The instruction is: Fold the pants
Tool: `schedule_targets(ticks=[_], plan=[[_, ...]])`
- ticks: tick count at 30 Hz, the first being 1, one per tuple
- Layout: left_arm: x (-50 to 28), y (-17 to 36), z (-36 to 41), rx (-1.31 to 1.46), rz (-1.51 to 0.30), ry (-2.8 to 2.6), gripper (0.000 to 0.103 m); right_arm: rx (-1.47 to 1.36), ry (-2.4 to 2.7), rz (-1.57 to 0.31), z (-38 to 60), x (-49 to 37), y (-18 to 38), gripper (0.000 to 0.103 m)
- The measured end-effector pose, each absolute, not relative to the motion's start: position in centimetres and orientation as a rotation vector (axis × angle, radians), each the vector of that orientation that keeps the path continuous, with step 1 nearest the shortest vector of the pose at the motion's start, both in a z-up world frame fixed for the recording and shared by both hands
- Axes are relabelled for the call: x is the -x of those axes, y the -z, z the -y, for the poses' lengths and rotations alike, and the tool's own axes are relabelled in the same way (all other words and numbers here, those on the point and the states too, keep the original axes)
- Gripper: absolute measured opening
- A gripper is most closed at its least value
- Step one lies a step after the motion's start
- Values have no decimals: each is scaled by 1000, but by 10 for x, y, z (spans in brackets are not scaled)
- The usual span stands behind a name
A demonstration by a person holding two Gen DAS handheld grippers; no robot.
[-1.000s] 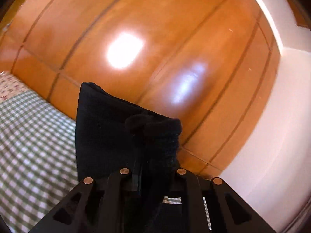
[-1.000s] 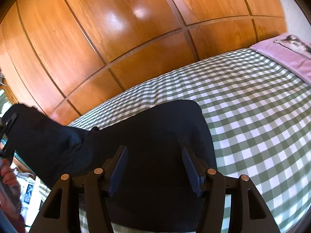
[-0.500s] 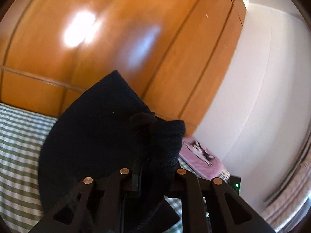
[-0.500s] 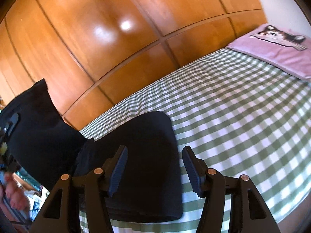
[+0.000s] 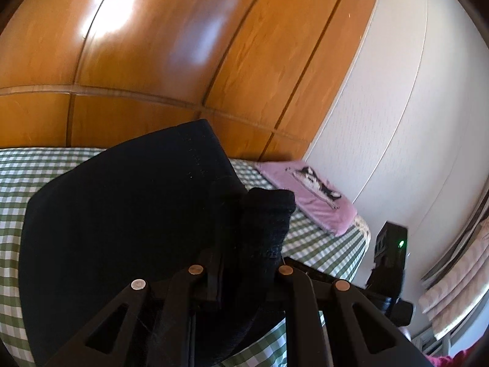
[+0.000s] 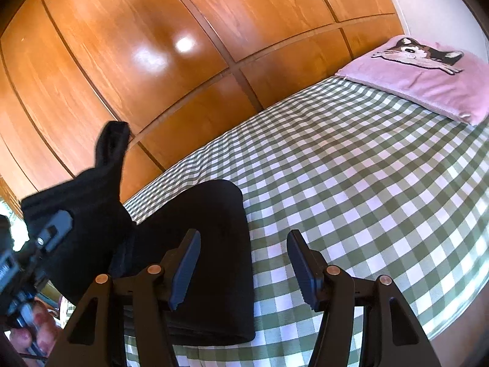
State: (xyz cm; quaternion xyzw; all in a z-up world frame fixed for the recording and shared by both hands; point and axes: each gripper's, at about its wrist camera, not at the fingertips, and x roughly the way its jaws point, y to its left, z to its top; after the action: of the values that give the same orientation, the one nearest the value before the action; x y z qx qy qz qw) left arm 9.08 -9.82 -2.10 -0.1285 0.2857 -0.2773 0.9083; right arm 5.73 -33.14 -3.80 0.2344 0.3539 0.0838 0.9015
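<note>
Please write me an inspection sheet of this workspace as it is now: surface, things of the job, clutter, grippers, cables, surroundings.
Surface: bed with a green-and-white checked sheet, mostly bare.
Job's things: black pants, one part lying flat on the sheet, the other end lifted and bunched in the left gripper.
Clutter: pink pillow with an animal print at the far end of the bed.
Grippers: left gripper shut on a thick fold of the pants; right gripper open, nothing between its fingers, over the edge of the flat part.
Cables: nothing seen.
Surroundings: wooden wardrobe panels behind the bed, white wall, curtain at the side.
</note>
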Motion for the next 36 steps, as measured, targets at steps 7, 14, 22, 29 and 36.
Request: schedule_targets(ticks=[7, 14, 22, 29, 36], plan=[[-104, 41, 124, 152, -668, 534, 15, -496, -153, -740, 333, -56, 39, 60], [-105, 60, 134, 93, -720, 517, 15, -491, -137, -745, 331, -53, 38, 60], [-104, 68, 138, 90, -743, 526, 15, -482, -140, -763, 331, -56, 43, 60], [-97, 70, 148, 45, -723, 542, 15, -480, -135, -766, 332, -57, 43, 60], [-84, 64, 153, -11, -679, 552, 15, -485, -119, -763, 333, -56, 43, 60]])
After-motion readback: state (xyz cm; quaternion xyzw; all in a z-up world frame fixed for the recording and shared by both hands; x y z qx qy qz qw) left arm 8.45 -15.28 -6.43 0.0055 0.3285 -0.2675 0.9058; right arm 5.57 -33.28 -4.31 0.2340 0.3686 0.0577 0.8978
